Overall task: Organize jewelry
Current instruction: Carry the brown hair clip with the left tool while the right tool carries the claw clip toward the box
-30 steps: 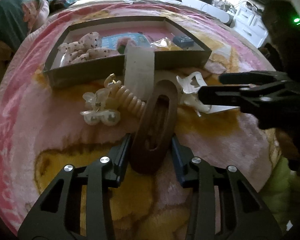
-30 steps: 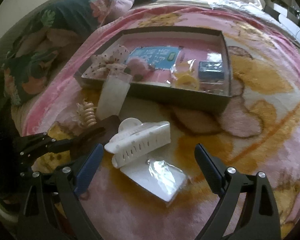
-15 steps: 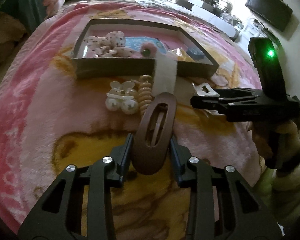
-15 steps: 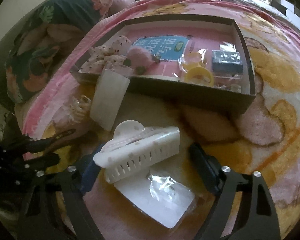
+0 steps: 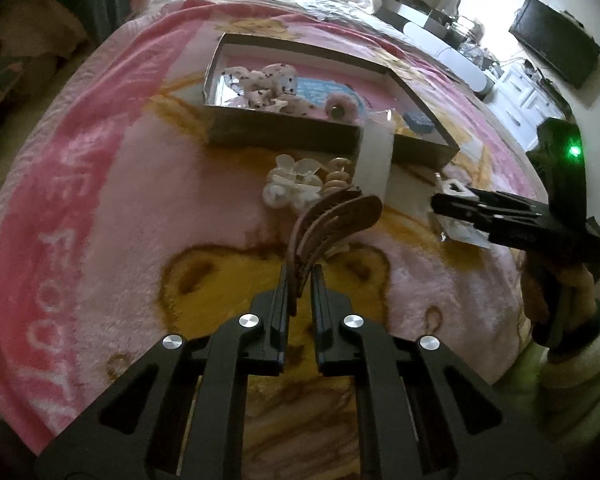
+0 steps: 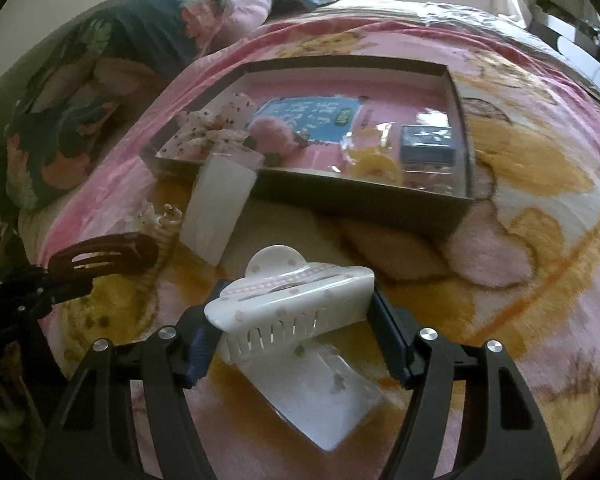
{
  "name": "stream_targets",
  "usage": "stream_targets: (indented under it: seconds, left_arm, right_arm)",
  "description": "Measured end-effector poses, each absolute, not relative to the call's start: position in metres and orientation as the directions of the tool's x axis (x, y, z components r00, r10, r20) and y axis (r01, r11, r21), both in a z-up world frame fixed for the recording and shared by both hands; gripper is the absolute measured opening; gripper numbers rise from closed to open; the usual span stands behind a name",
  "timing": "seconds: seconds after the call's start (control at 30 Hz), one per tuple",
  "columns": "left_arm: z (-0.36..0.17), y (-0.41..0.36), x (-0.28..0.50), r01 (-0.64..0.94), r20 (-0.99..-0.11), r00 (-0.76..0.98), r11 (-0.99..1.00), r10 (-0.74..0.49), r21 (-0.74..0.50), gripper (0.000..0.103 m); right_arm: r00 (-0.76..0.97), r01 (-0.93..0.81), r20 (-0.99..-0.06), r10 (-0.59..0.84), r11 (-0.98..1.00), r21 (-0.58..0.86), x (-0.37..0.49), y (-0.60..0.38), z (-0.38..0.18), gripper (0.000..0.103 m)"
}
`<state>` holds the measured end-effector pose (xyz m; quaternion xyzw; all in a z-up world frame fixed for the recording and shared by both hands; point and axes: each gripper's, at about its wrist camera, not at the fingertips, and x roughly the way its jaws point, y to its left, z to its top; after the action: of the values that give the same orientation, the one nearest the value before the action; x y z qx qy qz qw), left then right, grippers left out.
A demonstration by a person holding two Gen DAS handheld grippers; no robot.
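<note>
A brown oval hair clip (image 5: 332,220) stands edge-on in my left gripper (image 5: 300,276), which is shut on its near end above the blanket. The right wrist view shows the same clip (image 6: 104,258) at the left, held by the left gripper (image 6: 44,284). A white claw clip (image 6: 296,304) with pink dots lies crosswise between my right gripper's (image 6: 296,340) fingers; the jaws are closing and both pads touch its ends. In the left wrist view the right gripper (image 5: 444,204) sits at the right. Behind lies an open dark box (image 5: 284,132), whose front wall (image 6: 360,196) faces both grippers.
The box holds a dotted fabric bow (image 6: 208,132), a pink fuzzy piece (image 6: 270,136), a blue card, a yellow ring (image 6: 374,164) and a small blue case (image 6: 428,144). A white packet (image 5: 374,164) leans on its wall. A pearly clip (image 5: 288,184), a beige spiral tie (image 5: 338,176) and a clear bag (image 6: 320,392) lie on the pink blanket.
The left jaws narrowed and the brown clip turned from flat to edge-on between them. The right fingers closed in from wide apart until they touch the white claw clip.
</note>
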<state>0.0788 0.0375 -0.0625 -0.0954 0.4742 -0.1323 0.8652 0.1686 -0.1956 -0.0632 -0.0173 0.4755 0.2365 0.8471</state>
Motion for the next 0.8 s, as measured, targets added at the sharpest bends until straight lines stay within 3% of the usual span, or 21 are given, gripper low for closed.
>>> stream_targets:
  seconds: [0.5,0.8]
  left_arm:
    - [-0.039,0.033,0.073,0.156,-0.754,0.574,0.947,-0.319,-0.281,0.002]
    - [-0.052,0.04,0.08,0.113,-0.78,0.543,0.947,-0.312,-0.3,0.003]
  right_arm:
    - [0.533,-0.347,-0.755,0.382,0.913,0.217,0.149,-0.228,-0.028,0.067]
    - [0.521,-0.361,-0.762,0.384,0.908,0.211,0.143,-0.221,-0.03,0.067]
